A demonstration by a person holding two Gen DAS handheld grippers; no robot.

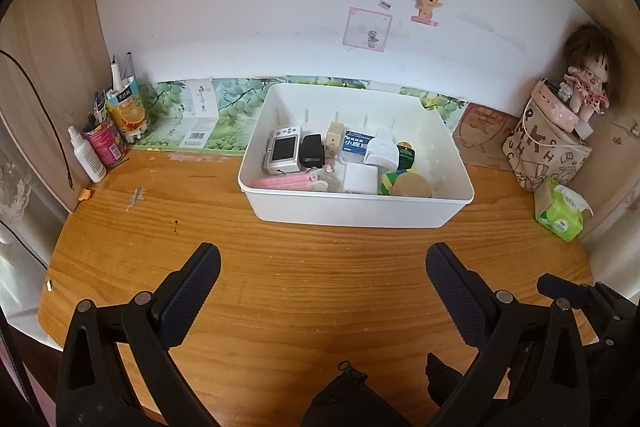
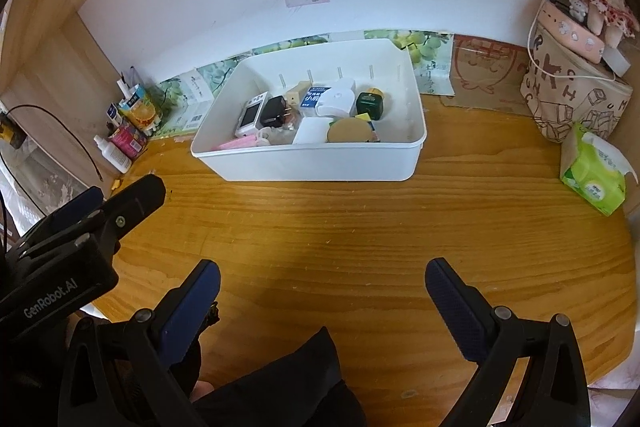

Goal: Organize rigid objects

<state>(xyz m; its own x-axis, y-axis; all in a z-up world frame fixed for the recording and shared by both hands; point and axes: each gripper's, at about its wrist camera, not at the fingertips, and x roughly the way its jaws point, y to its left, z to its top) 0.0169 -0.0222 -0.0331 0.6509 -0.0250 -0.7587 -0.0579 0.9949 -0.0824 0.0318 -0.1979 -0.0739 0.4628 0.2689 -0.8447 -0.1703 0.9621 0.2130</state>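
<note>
Left wrist view: left gripper (image 1: 322,269) spread wide, empty, over bare desk (image 1: 280,267). One white bin (image 1: 352,209) at 12 o'clock holds roughly ten items: one camera (image 1: 283,150), one black case (image 1: 312,150). Nothing loose on the desk; sorting looks near done.

Right wrist view: right gripper (image 2: 322,281) likewise apart, empty. Same bin (image 2: 316,163) at 12 o'clock; one tissue pack (image 2: 594,177) at 2 o'clock.

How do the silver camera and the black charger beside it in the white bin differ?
The silver camera is light metallic with a dark screen facing up; the black charger is matte black with no screen. The camera is the larger; the charger is smaller, and the right wrist view shows plug prongs on it. The camera lies nearer the bin's left wall. Both rest side by side inside the white bin.
</note>
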